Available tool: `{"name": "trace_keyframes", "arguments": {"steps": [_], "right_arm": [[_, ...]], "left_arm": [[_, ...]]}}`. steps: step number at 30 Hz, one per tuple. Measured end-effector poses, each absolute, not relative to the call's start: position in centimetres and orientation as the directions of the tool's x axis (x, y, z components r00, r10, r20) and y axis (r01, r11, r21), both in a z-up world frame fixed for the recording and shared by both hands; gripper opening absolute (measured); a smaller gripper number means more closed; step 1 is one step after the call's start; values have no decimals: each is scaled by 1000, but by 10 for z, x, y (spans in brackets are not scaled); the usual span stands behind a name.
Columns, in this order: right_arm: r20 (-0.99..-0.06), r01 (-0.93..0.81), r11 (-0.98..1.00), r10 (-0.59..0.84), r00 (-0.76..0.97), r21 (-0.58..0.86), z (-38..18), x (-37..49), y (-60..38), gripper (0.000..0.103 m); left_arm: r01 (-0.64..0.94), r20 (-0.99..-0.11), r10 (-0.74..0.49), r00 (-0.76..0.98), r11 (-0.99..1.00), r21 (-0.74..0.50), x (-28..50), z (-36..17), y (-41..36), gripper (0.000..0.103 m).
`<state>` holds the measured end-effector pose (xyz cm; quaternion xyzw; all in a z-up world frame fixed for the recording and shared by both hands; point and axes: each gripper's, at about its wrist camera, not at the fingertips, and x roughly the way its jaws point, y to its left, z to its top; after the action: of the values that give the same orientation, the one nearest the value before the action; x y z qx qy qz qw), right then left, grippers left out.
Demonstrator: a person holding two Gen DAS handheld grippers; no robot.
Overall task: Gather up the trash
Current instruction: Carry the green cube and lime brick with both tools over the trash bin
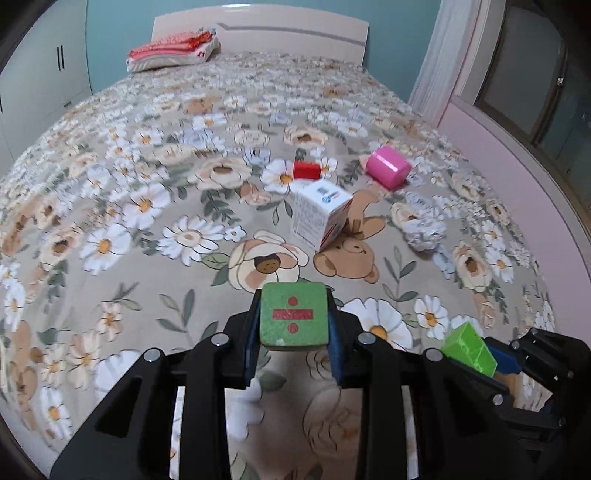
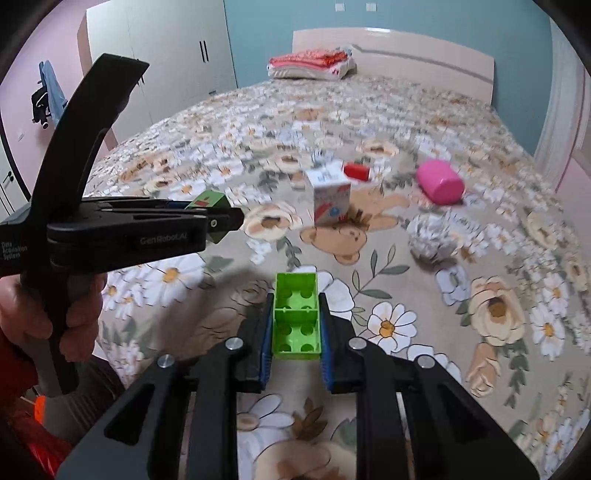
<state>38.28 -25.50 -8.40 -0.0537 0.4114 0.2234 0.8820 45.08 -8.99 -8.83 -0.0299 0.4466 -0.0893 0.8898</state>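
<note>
My left gripper [image 1: 293, 321] is shut on a green foam cube [image 1: 293, 314] with a red division sign, held above the flowered bed. My right gripper [image 2: 295, 321] is shut on a green plastic building brick [image 2: 296, 314], hollow side up; it also shows in the left wrist view [image 1: 469, 349] at the lower right. The left gripper with the cube [image 2: 207, 201] shows at the left of the right wrist view. On the bed ahead lie a white carton [image 1: 319, 214], a crumpled paper ball [image 1: 423, 229], a red block [image 1: 306, 170] and a pink cup [image 1: 388, 167] on its side.
The bed's flowered cover [image 1: 147, 221] fills the view. Folded red and white bedding [image 1: 173, 51] lies by the headboard [image 1: 295, 33]. White wardrobes [image 2: 159, 55] stand at the left, a pink ledge and window [image 1: 517, 147] at the right.
</note>
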Motion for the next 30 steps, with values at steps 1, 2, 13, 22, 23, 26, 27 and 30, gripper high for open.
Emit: {"name": "trace_keyframes", "arguments": {"steps": [1, 2, 13, 22, 23, 26, 27, 30], "right_arm": [[-745, -435, 896, 348, 569, 86, -78, 378, -253, 23], [-743, -434, 897, 347, 573, 84, -74, 375, -253, 23], [-707, -384, 921, 313, 634, 64, -14, 320, -245, 23], [-667, -385, 920, 332, 668, 72, 18, 262, -231, 23], [-664, -388, 919, 336, 668, 75, 20, 256, -229, 23], [-655, -399, 914, 349, 670, 79, 26, 237, -221, 23], [-655, -403, 912, 353, 669, 80, 26, 233, -219, 23], [-655, -419, 905, 365, 662, 81, 27, 217, -211, 23]], "left_arm": [[134, -784, -184, 593, 982, -129, 445, -81, -88, 31], [138, -779, -184, 599, 982, -126, 439, -74, -87, 31], [184, -735, -175, 655, 980, -69, 366, -11, -74, 31], [208, -715, -167, 679, 978, -31, 290, 14, -47, 31], [212, -714, -169, 679, 977, -29, 282, 14, -43, 31], [212, -713, -164, 682, 977, -23, 262, 14, -33, 31], [211, -714, -162, 682, 977, -20, 255, 14, -30, 31], [212, -719, -155, 677, 977, -12, 235, 10, -19, 31]]}}
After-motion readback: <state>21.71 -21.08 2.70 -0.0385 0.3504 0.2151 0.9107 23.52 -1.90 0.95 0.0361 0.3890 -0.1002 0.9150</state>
